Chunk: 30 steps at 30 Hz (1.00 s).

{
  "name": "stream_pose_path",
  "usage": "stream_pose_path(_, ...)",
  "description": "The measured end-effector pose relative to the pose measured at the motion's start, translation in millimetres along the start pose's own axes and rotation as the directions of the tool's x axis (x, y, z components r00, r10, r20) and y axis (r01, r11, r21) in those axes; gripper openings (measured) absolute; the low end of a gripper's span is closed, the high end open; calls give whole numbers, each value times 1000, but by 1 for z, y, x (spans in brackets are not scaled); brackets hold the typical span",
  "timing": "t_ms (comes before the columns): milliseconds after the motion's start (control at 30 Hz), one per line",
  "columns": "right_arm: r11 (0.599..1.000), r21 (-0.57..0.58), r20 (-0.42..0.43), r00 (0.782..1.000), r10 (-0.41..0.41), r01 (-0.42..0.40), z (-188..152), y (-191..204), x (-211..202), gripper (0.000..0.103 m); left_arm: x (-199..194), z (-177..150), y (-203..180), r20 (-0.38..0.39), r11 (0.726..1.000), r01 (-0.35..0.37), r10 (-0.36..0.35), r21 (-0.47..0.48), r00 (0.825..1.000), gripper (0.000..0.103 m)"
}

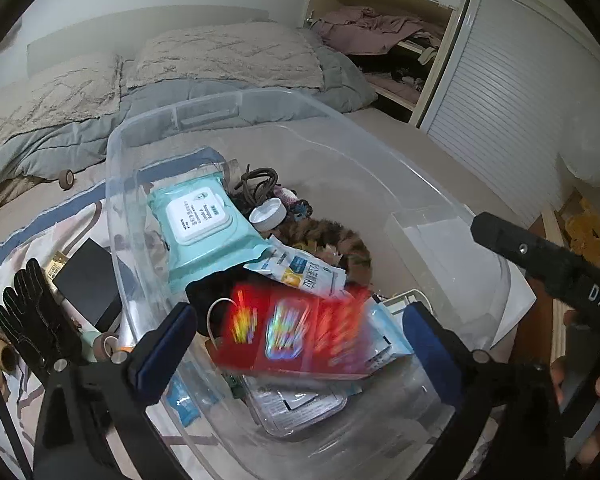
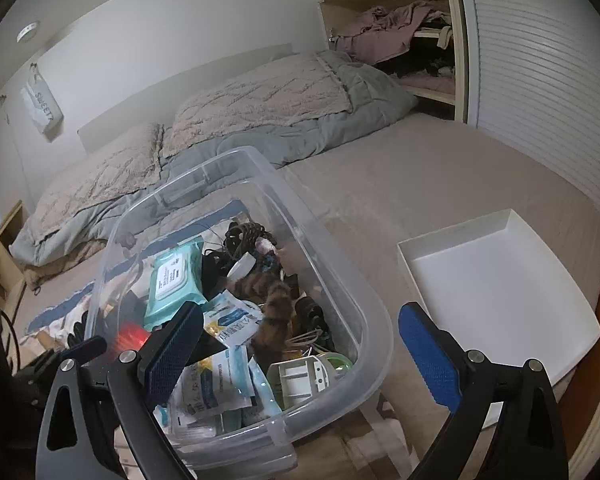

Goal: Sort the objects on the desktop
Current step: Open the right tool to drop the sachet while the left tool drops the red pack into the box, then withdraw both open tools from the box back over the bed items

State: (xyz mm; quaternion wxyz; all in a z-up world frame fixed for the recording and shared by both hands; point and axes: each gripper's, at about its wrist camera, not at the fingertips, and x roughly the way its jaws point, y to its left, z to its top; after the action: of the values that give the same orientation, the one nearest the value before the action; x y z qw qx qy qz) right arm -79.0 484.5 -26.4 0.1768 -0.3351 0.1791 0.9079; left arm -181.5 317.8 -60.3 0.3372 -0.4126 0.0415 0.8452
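A clear plastic bin [image 1: 148,128] sits on the bed, full of mixed items: a teal wet-wipes pack [image 1: 204,232], a white cap [image 1: 268,214], a brown furry piece [image 1: 340,240], white sachets [image 1: 300,272]. A red packet [image 1: 296,332], motion-blurred, lies between the wide-open jaws of my left gripper [image 1: 304,340], free of both pads. My right gripper [image 2: 300,364] is open and empty over the bin's near right rim [image 2: 376,332]. The wipes pack [image 2: 172,276] and a red blur [image 2: 130,338] also show there.
A white empty tray [image 2: 496,292] lies on the bed right of the bin. Black gloves [image 1: 36,312], a black box [image 1: 88,280] and tape rolls [image 1: 104,346] lie left of the bin. Pillows and a grey duvet are behind. A wardrobe stands at the back right.
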Motion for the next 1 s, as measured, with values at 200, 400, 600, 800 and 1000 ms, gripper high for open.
stream_pose_path(200, 1000, 9, -5, 1000, 14, -14, 0, 3, 0, 98, -3, -3, -4, -7, 999, 8, -7, 39, 1000, 103)
stream_pose_path(400, 1000, 4, -13, 1000, 19, -19, -1, 7, 1, 98, -7, -5, -6, 7, 998, 1, -2, 58, 1000, 103)
stream_pose_path(600, 1000, 0, -11, 1000, 24, -24, -2, 10, 0, 98, -12, -3, -3, 24, 999, 10, -11, 44, 1000, 103)
stream_pose_path(800, 999, -13, 8, 999, 34, -34, -5, 10, -2, 98, -21, -1, 5, 47, 1000, 4, -6, 30, 999, 103)
stream_pose_path(1000, 997, -70, 69, 996, 48, -43, -8, 15, -5, 103, -31, 0, 18, 83, 999, -32, 31, 9, 996, 103)
